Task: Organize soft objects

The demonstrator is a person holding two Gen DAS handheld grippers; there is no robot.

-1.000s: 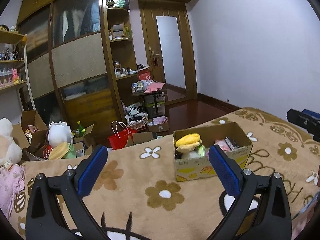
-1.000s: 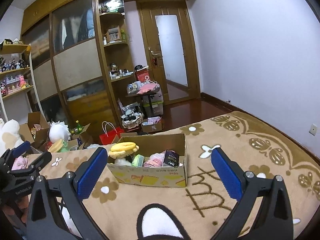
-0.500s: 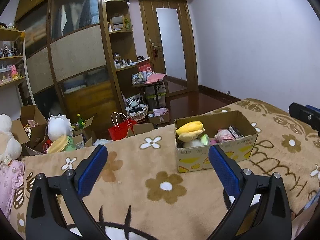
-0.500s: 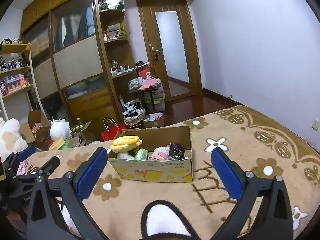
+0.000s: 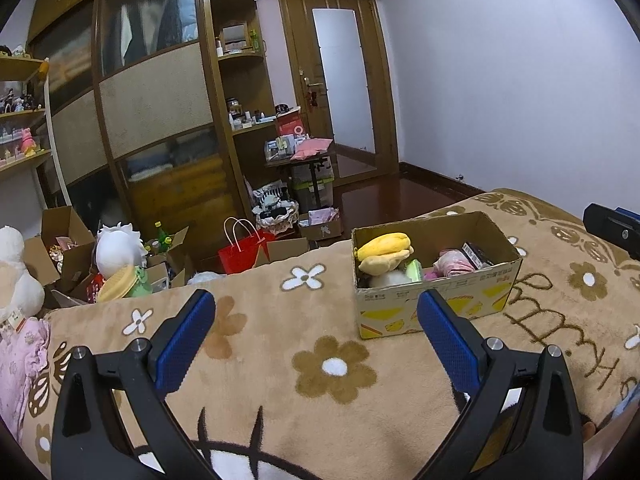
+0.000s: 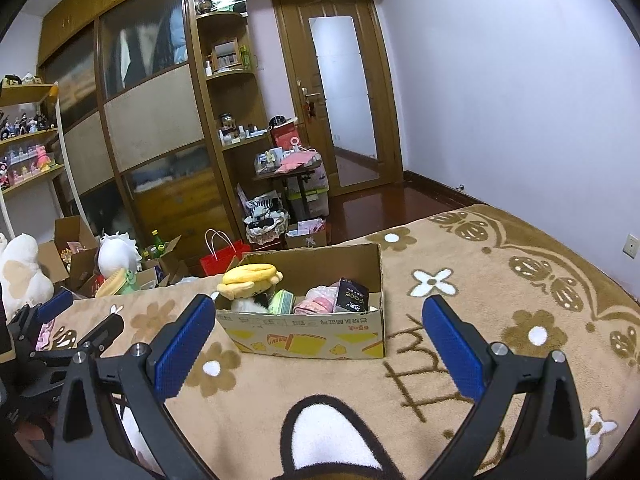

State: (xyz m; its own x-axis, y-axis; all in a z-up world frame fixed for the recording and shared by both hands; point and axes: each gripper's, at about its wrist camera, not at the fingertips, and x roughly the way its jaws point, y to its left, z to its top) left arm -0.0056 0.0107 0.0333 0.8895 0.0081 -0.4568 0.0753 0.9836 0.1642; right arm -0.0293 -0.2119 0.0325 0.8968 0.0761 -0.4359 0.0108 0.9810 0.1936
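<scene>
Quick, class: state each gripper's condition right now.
Left gripper: open, holding nothing.
Right gripper: open, holding nothing.

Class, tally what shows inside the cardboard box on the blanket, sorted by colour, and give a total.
Yellow: 1, plush toy
Green: 1, small pack
Pink: 1, soft bundle
Black: 1, carton
White: 1, furry item
Total: 5

The left gripper and the right gripper looked alike: each had matte black angular arms, silver screws near the knuckles, and blue textured pads lining the inner finger faces.
</scene>
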